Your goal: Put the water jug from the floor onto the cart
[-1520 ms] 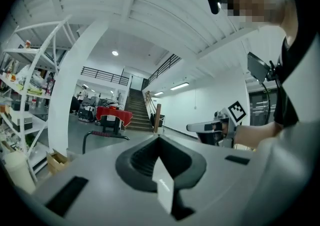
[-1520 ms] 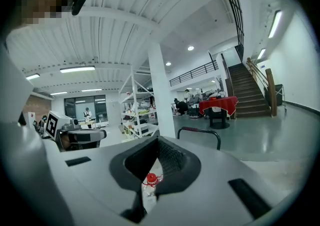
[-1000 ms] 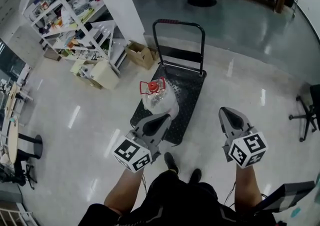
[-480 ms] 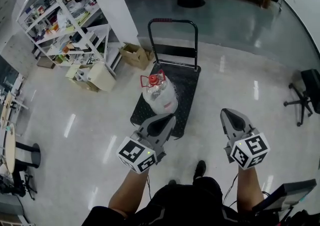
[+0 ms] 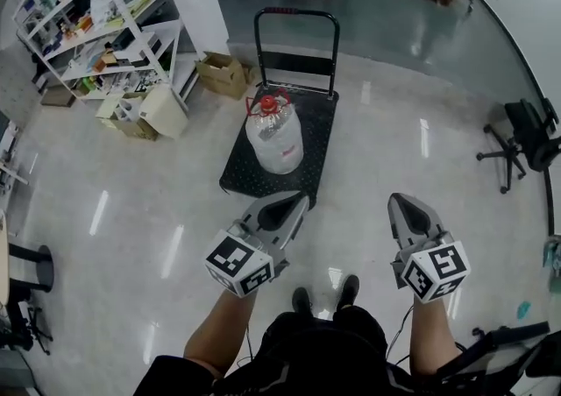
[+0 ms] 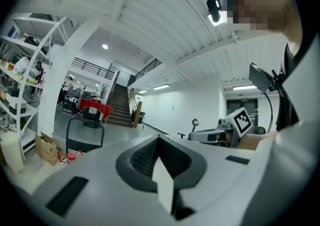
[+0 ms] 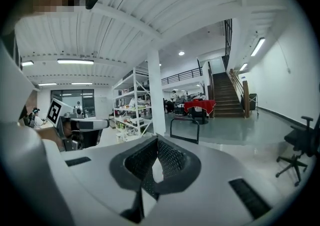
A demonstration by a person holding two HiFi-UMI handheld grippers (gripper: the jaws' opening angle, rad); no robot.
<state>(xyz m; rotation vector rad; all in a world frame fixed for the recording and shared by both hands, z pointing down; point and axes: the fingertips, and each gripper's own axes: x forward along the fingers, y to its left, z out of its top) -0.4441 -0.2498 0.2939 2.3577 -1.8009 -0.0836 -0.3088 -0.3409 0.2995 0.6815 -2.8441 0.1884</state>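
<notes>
The water jug point(image 5: 274, 138) stands upright on the flatbed cart point(image 5: 254, 177), nearer the deck's left edge than its right, so the placing looks done. Both tongs are closed on nothing: the left gripper point(image 5: 291, 205) and the right gripper point(image 5: 403, 204) hang level in front of the person, well apart from the cart. The risk now lies with the load: the deck has no side rails, so a nudge to the cart could probably slide or topple the tall jug onto the glossy floor point(image 5: 131, 210).
</notes>
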